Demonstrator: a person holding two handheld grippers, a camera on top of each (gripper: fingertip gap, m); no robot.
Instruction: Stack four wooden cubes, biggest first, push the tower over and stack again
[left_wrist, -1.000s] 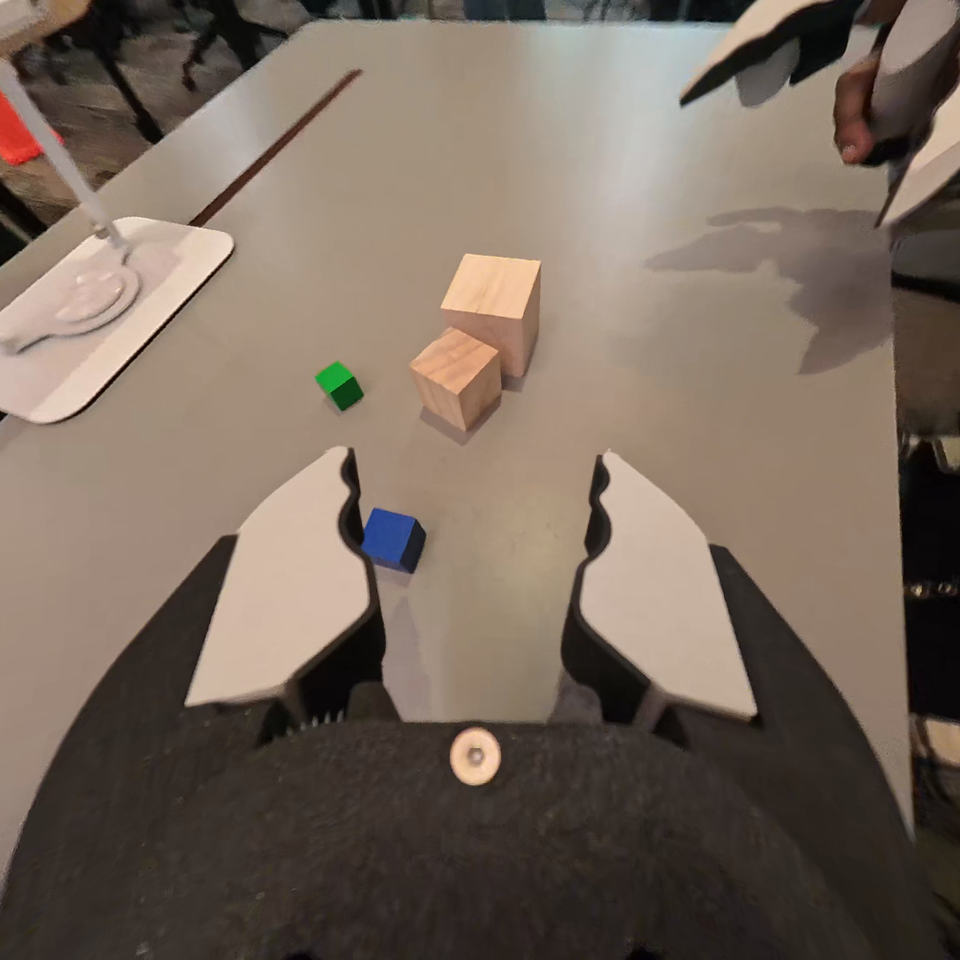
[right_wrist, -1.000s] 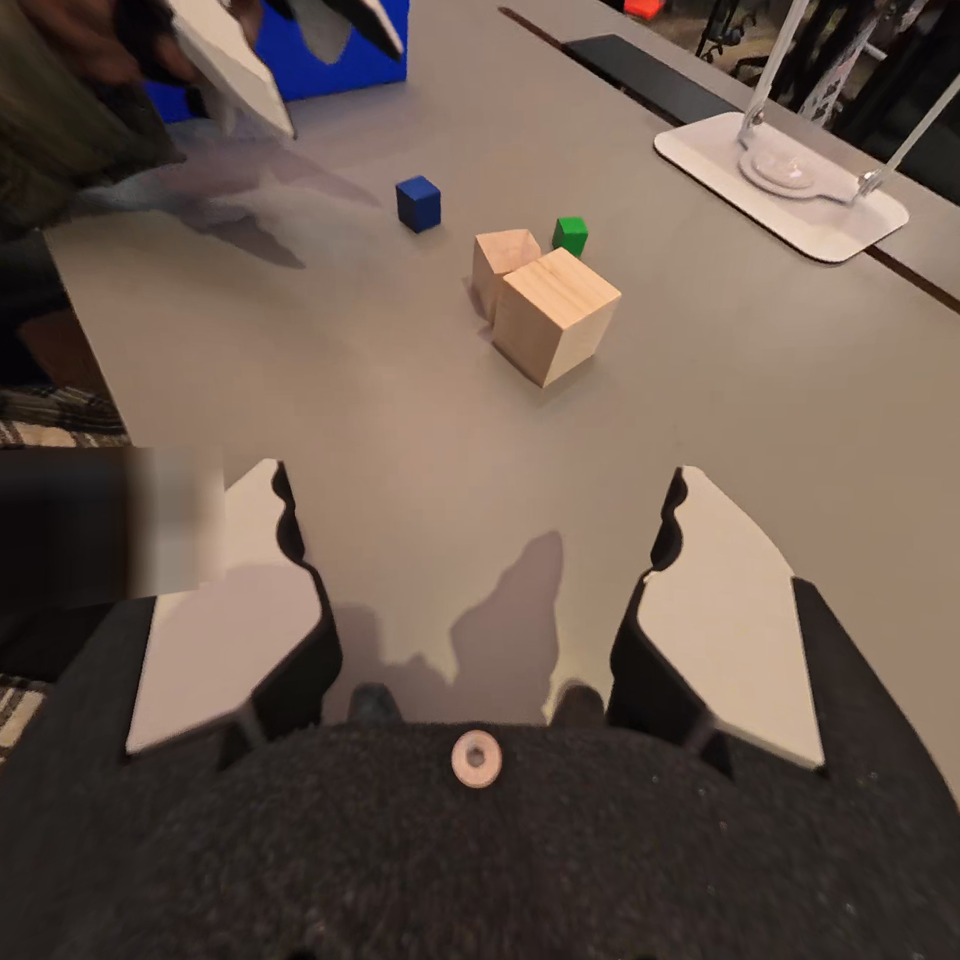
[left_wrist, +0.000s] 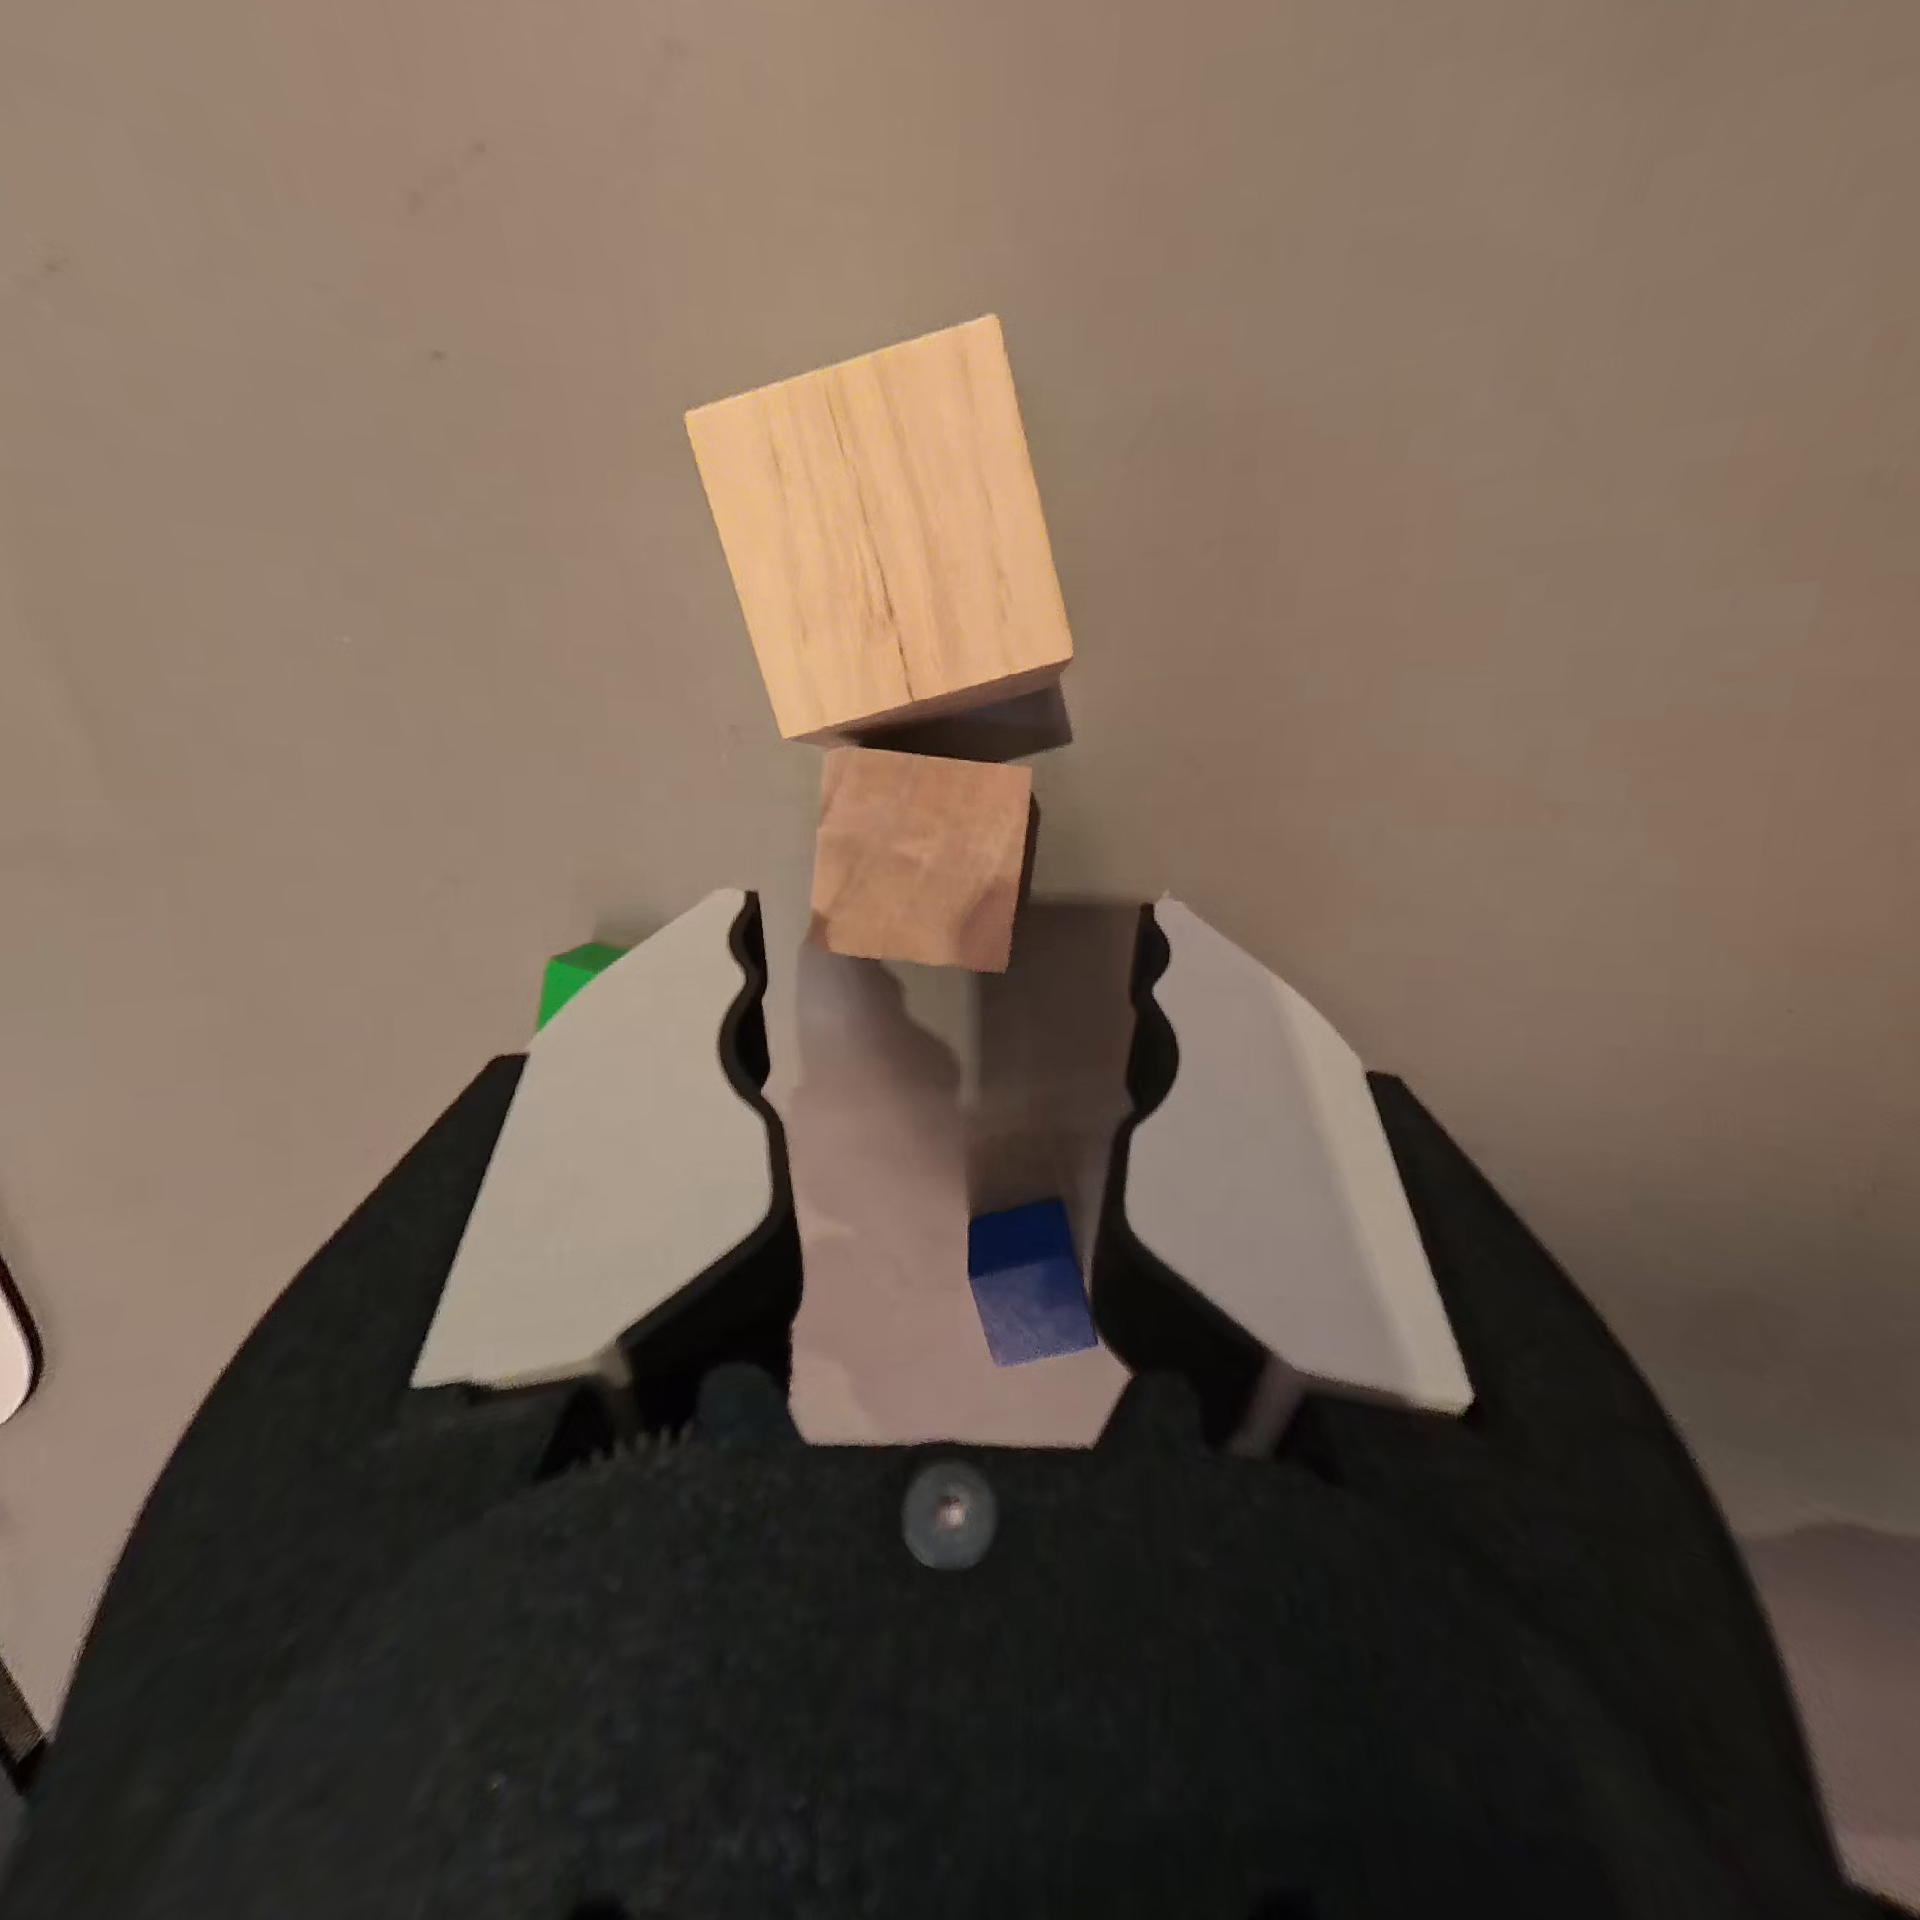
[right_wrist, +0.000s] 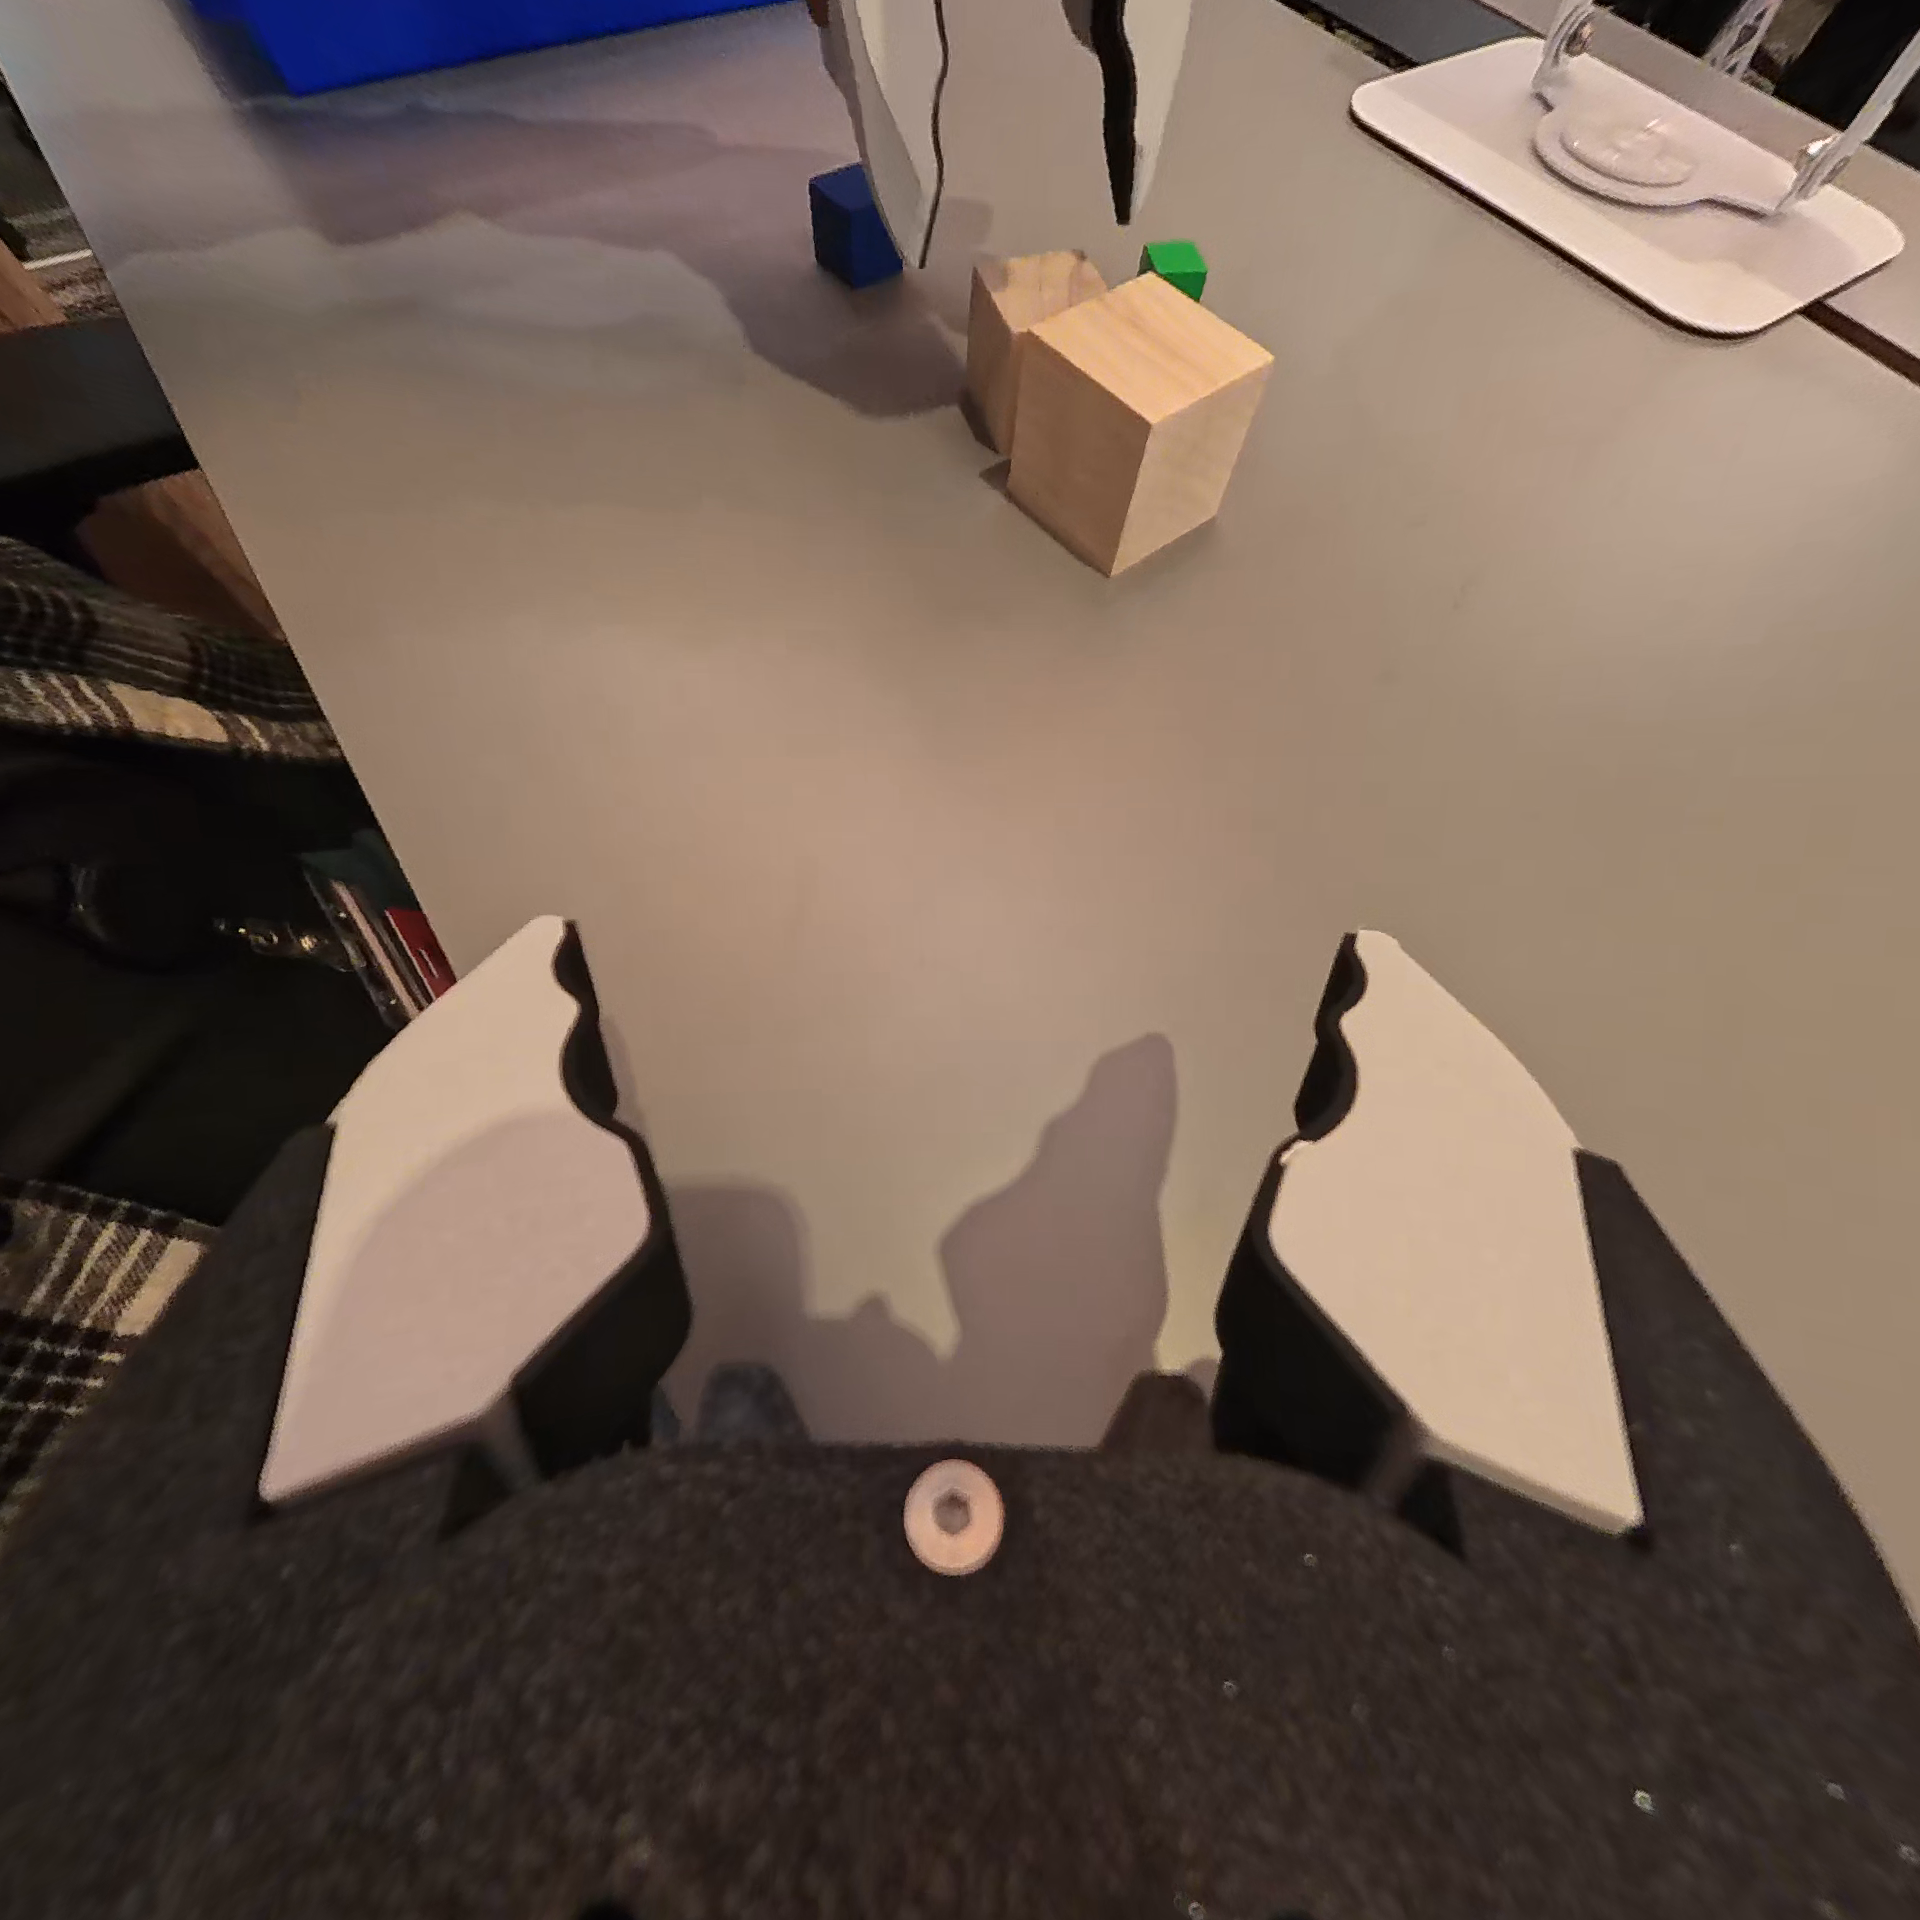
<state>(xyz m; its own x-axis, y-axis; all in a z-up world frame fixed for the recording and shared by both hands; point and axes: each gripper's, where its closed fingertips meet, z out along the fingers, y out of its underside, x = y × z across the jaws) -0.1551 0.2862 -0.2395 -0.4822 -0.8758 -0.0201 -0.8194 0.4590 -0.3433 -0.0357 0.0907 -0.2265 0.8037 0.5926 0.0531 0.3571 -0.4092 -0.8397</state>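
Pale wood makes the largest cube (left_wrist: 878, 525), which sits on the grey counter (left_wrist: 1455, 520) with the smaller, darker wooden cube (left_wrist: 920, 860) close against one side; in the right wrist view the two appear to touch (right_wrist: 1138, 421) (right_wrist: 1023, 312). None of the four cubes is stacked. A small green cube (right_wrist: 1174, 268) lies just beyond the smaller wooden one, and a small blue cube (right_wrist: 847, 229) rests on the counter near them, apart from the rest.

Seen from above in the left wrist view, the left tongs (left_wrist: 945, 914) point down at the counter, their white fingers (left_wrist: 623, 1174) parted at a moderate width and holding nothing. The smaller wooden cube sits at the tips, nearer the left finger, the blue cube (left_wrist: 1029, 1294) shows farther back in the gap beside the right finger, and the green cube (left_wrist: 571, 977) peeks out behind the left finger.

In the right wrist view the right tongs (right_wrist: 961, 940) hang wide and empty, well apart from the cubes, while the left tongs (right_wrist: 1023, 223) come down over the cluster. A white flat base plate with a metal stand (right_wrist: 1621, 197) sits at the far right of the counter, and a blue box (right_wrist: 468, 31) at the far left edge.
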